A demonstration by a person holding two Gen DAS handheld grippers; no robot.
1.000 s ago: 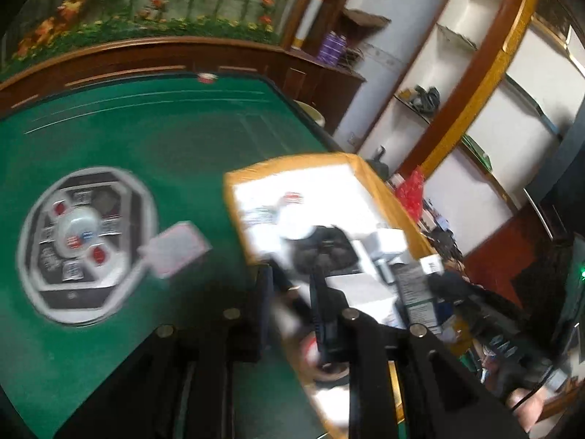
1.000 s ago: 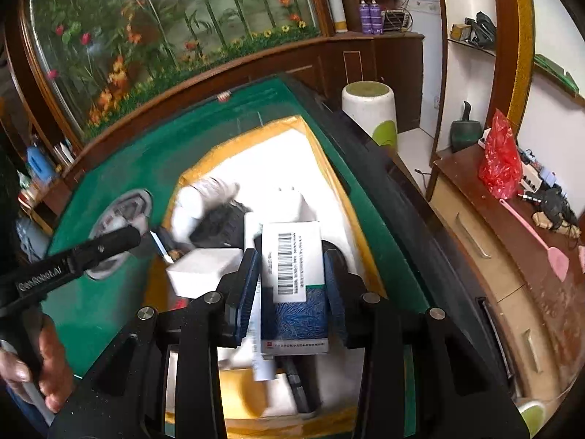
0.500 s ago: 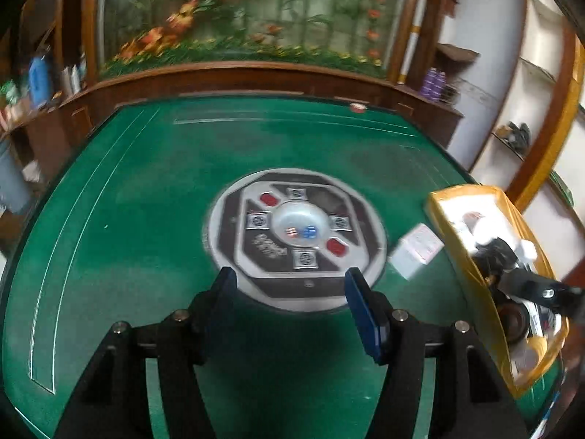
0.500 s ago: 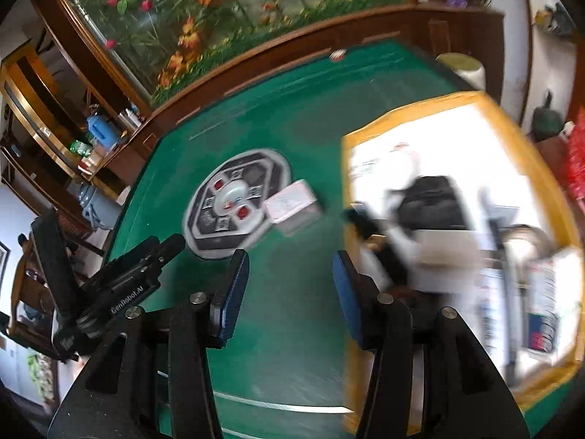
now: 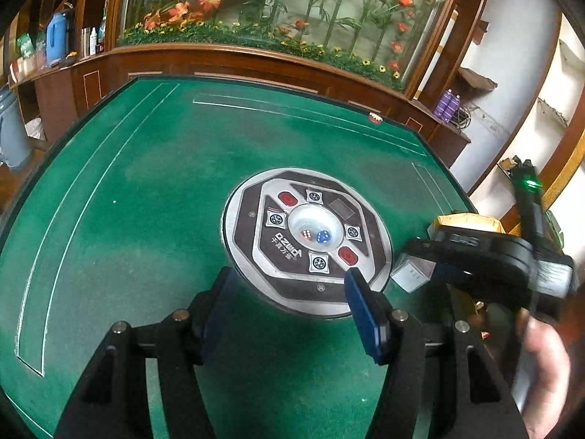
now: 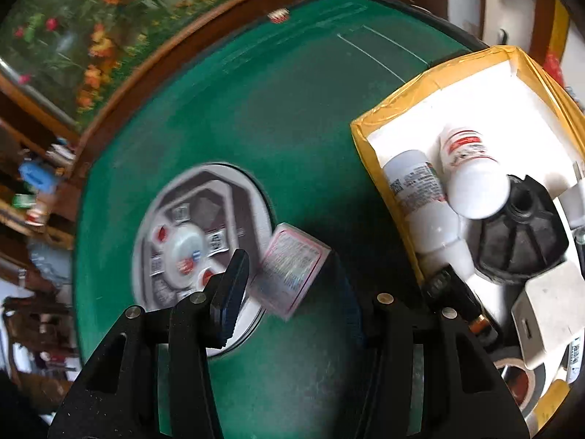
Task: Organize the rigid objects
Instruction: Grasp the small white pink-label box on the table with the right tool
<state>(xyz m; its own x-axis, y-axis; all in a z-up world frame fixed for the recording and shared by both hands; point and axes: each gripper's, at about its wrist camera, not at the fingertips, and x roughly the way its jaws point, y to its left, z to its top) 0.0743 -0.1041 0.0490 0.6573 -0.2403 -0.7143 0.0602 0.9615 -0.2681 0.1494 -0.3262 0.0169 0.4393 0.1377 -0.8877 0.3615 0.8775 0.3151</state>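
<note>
A small white and pink box [image 6: 290, 272] lies on the green table beside the round dice panel [image 6: 199, 241]. My right gripper [image 6: 292, 285] is open, its fingers on either side of the box, not touching it. The box also shows in the left wrist view [image 5: 413, 272], partly hidden behind the right gripper's body. My left gripper [image 5: 289, 311] is open and empty, low over the table in front of the dice panel [image 5: 307, 237]. A yellow-edged tray [image 6: 369, 153] at the right holds two white bottles [image 6: 471, 172], a black round part [image 6: 519, 230] and white boxes.
The green felt table [image 5: 139, 190] has a wooden rail and a planter wall behind it. A small red and white piece [image 5: 374, 117] lies at the far edge. A roll of tape [image 6: 519, 380] sits in the tray's near end.
The right gripper let go of the barcoded box in the tray and swung left to the pink box. The left gripper opened and swung left from the tray to the dice panel.
</note>
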